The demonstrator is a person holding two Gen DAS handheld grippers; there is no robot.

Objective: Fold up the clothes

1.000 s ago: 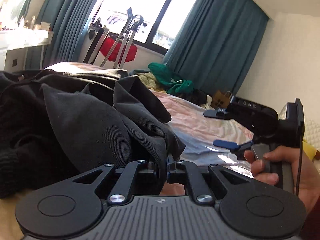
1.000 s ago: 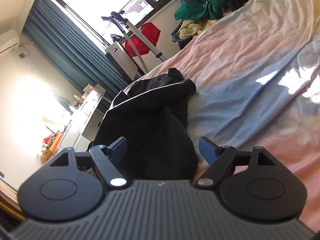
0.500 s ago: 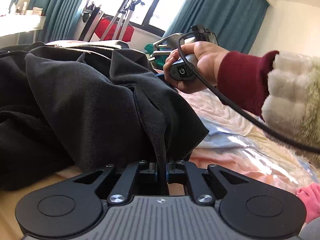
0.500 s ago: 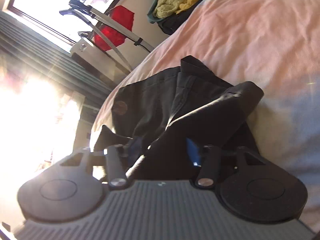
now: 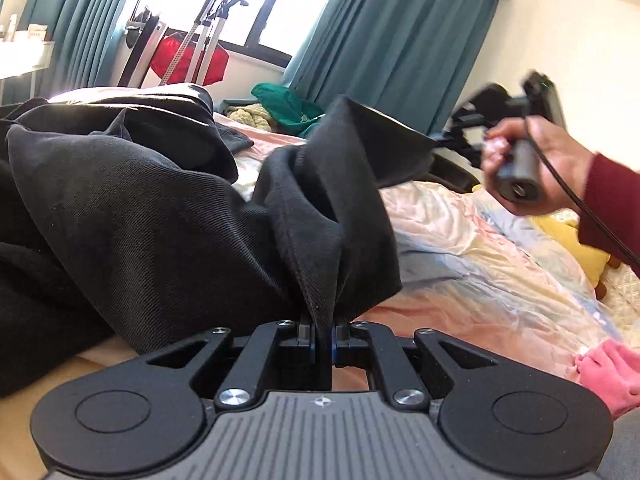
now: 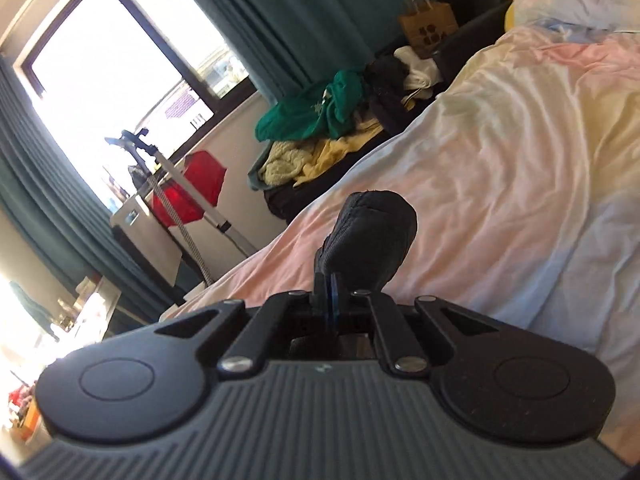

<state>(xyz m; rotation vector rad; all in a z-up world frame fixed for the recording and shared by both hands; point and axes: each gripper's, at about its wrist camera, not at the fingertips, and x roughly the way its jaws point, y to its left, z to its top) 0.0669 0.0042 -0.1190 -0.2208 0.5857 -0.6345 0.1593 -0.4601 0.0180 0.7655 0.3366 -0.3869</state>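
Two edges of the black garment [image 5: 168, 208] are pinched: my left hand-held gripper [image 5: 323, 340] and right hand-held gripper [image 6: 330, 304] each clench cloth just ahead, above the bed [image 6: 500, 200]. I think a thin pinch may slip if I pull apart.

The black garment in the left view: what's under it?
The black garment lies on the pastel bedsheet, which shows beside it to the right. The sheet directly beneath the heap is covered, so anything under there can't be seen.
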